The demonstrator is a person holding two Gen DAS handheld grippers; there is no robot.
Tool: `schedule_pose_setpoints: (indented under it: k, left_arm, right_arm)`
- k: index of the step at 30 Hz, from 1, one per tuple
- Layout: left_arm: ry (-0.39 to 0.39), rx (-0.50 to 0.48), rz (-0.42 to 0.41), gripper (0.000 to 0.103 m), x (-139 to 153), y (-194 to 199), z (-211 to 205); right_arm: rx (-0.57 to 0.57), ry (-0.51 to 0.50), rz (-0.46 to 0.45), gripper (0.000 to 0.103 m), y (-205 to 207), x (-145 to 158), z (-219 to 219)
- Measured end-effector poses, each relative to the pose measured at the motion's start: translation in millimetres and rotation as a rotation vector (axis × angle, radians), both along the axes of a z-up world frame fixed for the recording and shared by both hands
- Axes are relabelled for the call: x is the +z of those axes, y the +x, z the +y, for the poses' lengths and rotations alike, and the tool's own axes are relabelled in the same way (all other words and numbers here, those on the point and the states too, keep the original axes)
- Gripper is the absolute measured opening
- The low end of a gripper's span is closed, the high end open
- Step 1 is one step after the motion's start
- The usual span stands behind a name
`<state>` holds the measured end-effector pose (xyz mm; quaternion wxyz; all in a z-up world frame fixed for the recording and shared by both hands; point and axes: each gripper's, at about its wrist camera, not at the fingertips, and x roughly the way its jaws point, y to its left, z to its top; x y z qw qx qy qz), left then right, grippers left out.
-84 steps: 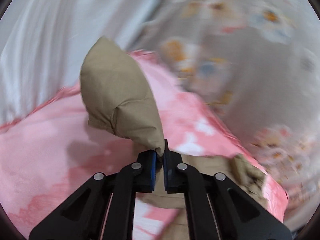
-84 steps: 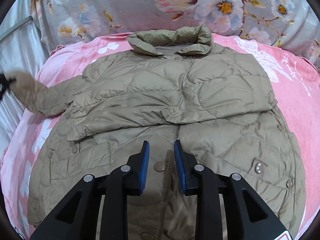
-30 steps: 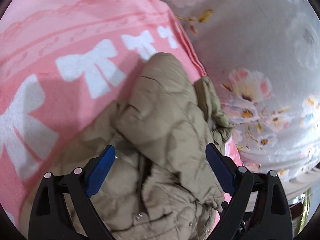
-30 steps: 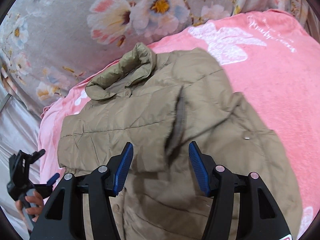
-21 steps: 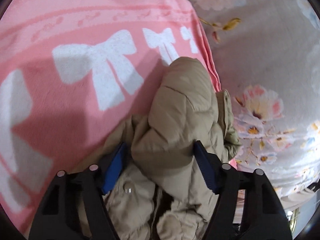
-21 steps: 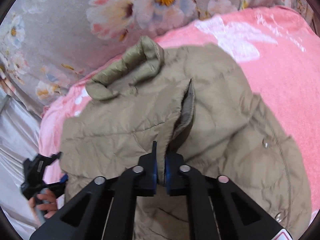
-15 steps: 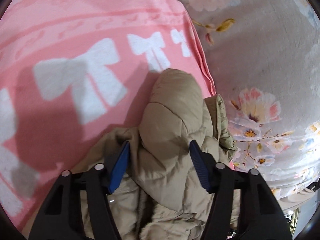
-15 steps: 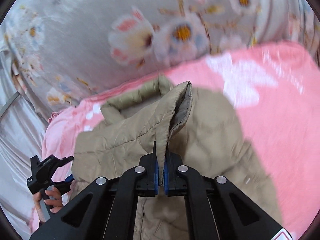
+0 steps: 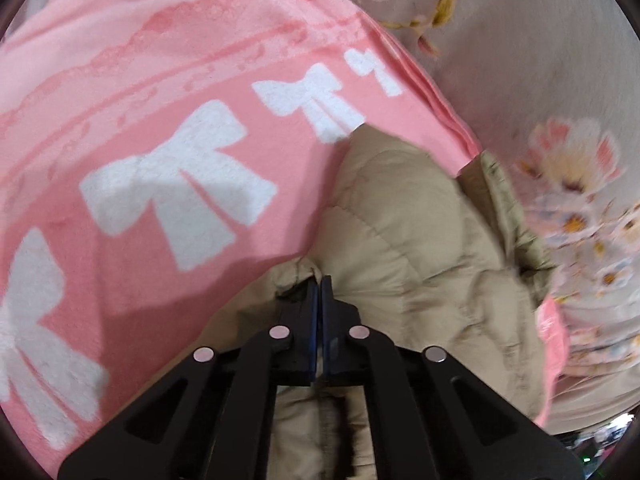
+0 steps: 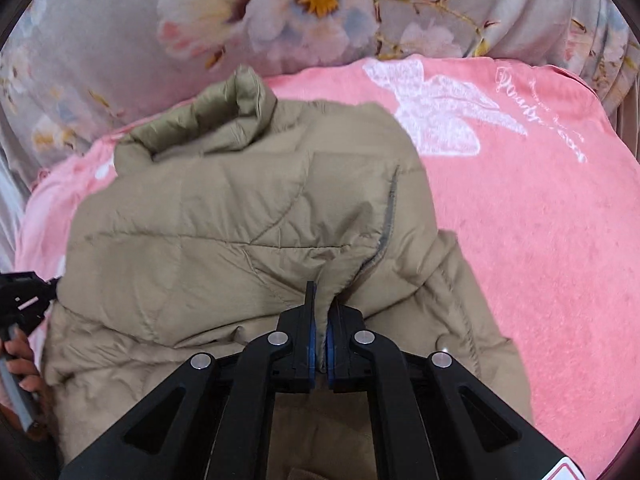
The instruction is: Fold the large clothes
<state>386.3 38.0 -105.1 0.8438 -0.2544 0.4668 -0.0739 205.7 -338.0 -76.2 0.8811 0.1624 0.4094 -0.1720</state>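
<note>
The left gripper (image 9: pixel 320 284) and the right gripper (image 10: pixel 322 304) have both just closed, each pinching the tan puffy coat (image 10: pixel 224 216) on the pink blanket (image 10: pixel 540 220).

Quilted, faintly shiny cloth jacket (image 10: pixel 224 232) – fuzzy matt fleece blanket (image 10: pixel 540 240) – smooth floral bedsheet (image 10: pixel 120 40)

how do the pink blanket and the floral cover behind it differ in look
The pink blanket is a strong pink with white bows, a large white butterfly and script lettering; the floral cover is pale grey with big pink and white flowers. The blanket lies flat under the tan jacket; the floral cover bunches up in folds beyond the blanket's far edge. Both are soft bedding, and the blanket's far edge meets the cover.
</note>
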Motion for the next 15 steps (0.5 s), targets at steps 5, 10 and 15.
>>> schedule_pose_setpoints:
  k: [5,10,15]
  left_arm:
    - [0.085,-0.026,-0.031,0.0,-3,-4,-11]
    - [0.266,-0.05,-0.064,0.001,4,-8,-33]
    - [0.385,-0.073,-0.119,0.003,40,-34,-32]
  right_arm:
    - [0.009,0.024,0.025,0.002,5,-18,0]
    - [0.008,0.071,0.031,0.002,3,-17,-7]
    - [-0.08,0.052,0.003,0.02,-35,20,-9]
